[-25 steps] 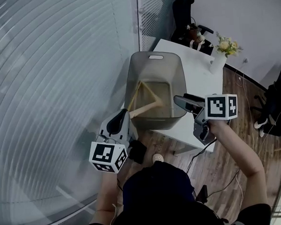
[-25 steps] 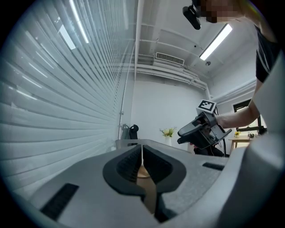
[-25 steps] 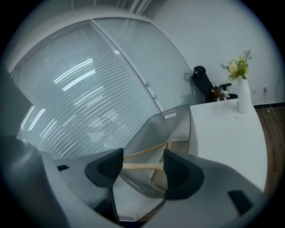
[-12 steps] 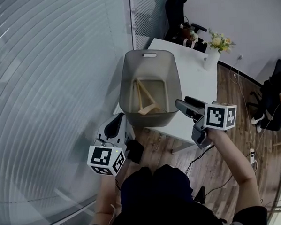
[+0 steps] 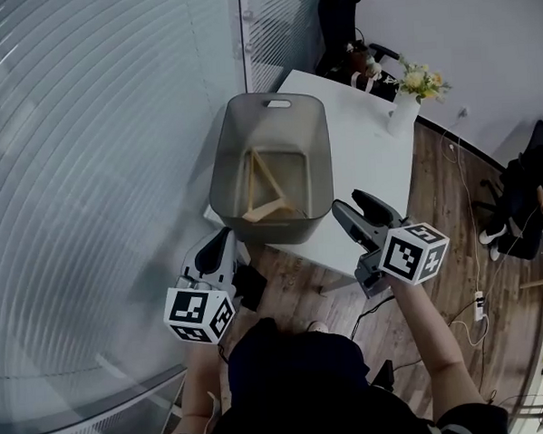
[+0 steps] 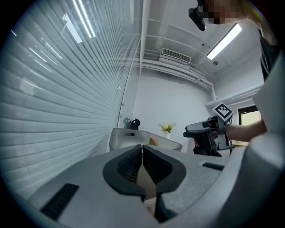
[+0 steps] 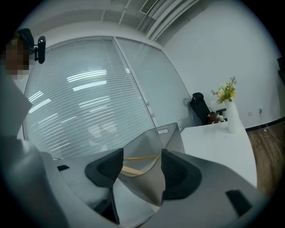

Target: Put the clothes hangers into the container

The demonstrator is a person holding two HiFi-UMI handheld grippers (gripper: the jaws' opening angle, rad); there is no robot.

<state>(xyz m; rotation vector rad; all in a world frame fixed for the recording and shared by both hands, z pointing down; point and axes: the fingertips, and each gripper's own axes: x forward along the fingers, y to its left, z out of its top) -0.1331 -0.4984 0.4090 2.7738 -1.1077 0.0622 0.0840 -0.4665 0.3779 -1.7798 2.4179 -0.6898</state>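
Wooden clothes hanger (image 5: 269, 209) lying inside the grey container (image 5: 228, 159) at the near left edge of the white table (image 5: 368, 161), left gripper (image 5: 224, 245) near it, jaws closed on nothing, right gripper (image 5: 347, 202) to the right, jaws apart, empty

This looks like an office or meeting room. A tall curved glass partition hung with horizontal white slatted blinds (image 5: 88, 176) runs along the left of the left gripper (image 5: 224, 237) and on ahead of it. Just ahead of the right gripper (image 5: 354, 204) stands a plain white rectangular table (image 5: 368, 161). A slim white vase of yellow flowers (image 5: 404, 114) sits near the table's far edge, beyond and to the right of that gripper. Below both grippers lies a brown wood-plank floor (image 5: 444, 221). High above the left gripper, a long white strip light (image 6: 225, 41) and a slatted air vent (image 6: 175, 55) are set in the white ceiling (image 6: 178, 26).
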